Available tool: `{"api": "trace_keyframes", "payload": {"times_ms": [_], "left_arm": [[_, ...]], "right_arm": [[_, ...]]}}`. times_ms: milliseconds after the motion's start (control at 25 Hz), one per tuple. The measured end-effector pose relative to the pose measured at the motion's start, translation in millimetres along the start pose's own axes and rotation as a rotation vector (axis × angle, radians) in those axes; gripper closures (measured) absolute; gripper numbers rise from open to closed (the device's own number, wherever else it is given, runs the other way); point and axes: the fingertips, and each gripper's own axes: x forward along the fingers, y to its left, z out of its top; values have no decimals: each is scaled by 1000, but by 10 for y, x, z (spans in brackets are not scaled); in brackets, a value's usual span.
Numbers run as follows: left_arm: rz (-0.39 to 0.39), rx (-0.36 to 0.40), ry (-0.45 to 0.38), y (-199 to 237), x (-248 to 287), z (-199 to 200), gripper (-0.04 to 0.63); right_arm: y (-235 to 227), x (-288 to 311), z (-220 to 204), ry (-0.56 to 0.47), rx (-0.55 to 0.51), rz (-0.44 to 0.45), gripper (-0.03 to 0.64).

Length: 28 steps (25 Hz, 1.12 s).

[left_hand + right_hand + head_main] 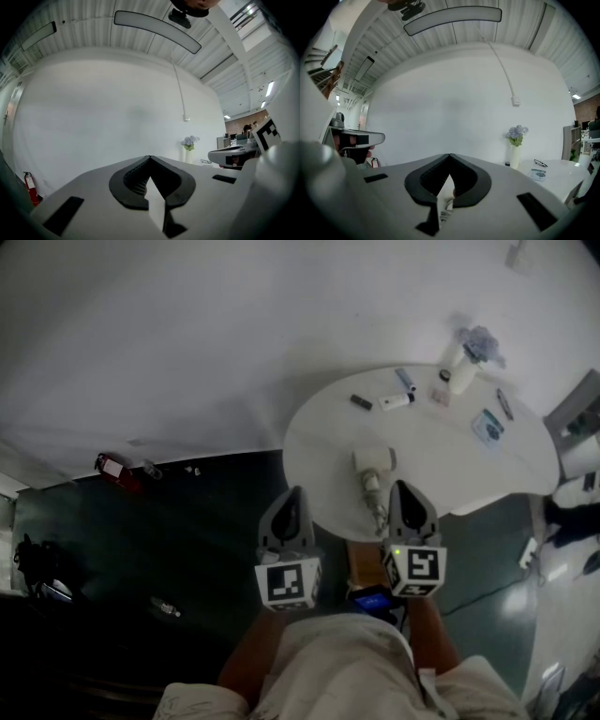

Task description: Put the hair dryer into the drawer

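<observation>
The pale hair dryer (372, 476) lies on the round white table (319, 437) near its front edge, handle and cord toward me. My right gripper (403, 487) is held level just right of it, jaws shut with nothing between them. A loop of the cord (446, 212) shows below the shut tips of the right gripper (450, 155). My left gripper (293, 492) hovers off the table's front left edge, left of the dryer. In its own view the left gripper (150, 157) has tips together and holds nothing. A brown unit (360, 564) sits under the table edge between the grippers.
A white vase of flowers (466, 364), glasses (504, 403), a blue-lidded tin (487, 427) and several small items lie at the table's far right. A red fire extinguisher (113, 469) stands by the wall at left. A bottle (166, 607) lies on the dark floor.
</observation>
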Motion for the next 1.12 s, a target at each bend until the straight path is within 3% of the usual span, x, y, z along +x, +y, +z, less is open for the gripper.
{"api": "trace_keyframes", "payload": {"times_ms": [920,1120], "left_arm": [[17,0,20,36,-69,-78,594],[27,3,19,89,-115,-90,594]], "right_arm": [[-7,285,-805,233,7,18,611],[62,328,-932,264,21,49,570]]}}
